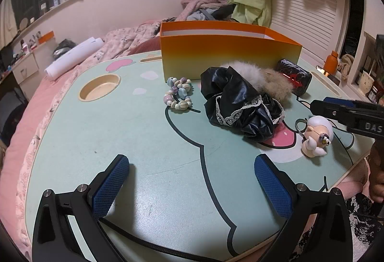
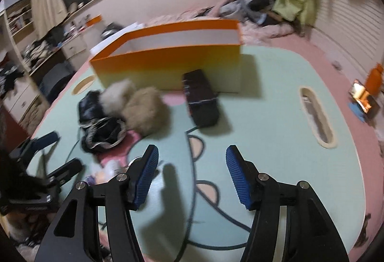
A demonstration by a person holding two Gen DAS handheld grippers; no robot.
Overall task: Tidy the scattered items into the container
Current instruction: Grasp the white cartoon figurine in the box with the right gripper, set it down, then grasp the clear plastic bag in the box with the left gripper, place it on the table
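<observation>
An orange open box stands at the far side of a mint lap table. In front of it lie a bead bracelet, a black lace-trimmed scrunchie, a furry scrunchie, a dark glossy case and a small white-haired figure keychain. My left gripper is open and empty above the table's near part. My right gripper is open and empty, also seen from the left wrist just above the figure.
The table has a round cup recess at the left and a slot at the right. It rests on a pink bed with rolled paper and piled clothes behind.
</observation>
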